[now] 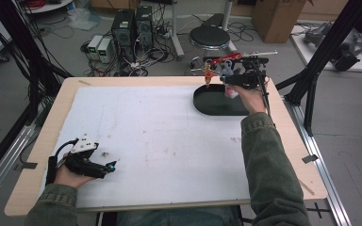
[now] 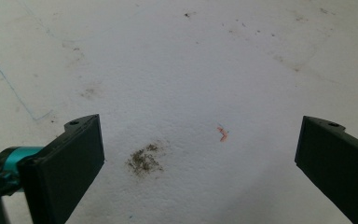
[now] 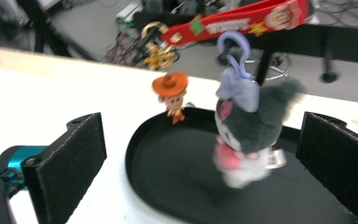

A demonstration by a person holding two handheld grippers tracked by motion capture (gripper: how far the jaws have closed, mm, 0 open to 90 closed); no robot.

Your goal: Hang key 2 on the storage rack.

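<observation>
A dark grey and white plush keychain [image 3: 249,126] with a lilac clip is in mid-air over the black oval tray [image 3: 168,172], blurred. It sits between the wide-apart jaws of my right gripper [image 3: 203,122] and touches neither. A red printed lanyard [image 3: 242,21] stretches above it, with a small cowboy-hat figure [image 3: 170,93] dangling at the tray's far rim. From above, my right gripper [image 1: 226,80] is over the tray [image 1: 207,106] at the table's far right, the lanyard [image 1: 224,59] beside it. My left gripper [image 1: 111,165] rests open at the near left, nothing between its jaws.
A white mat [image 1: 160,136] covers the wooden table [image 1: 56,117]; it has a dirt smudge [image 2: 144,160] and a tiny orange scrap [image 2: 223,134] in front of my left gripper. Behind the table stand a stool [image 1: 209,36], computers [image 1: 132,26] and cables.
</observation>
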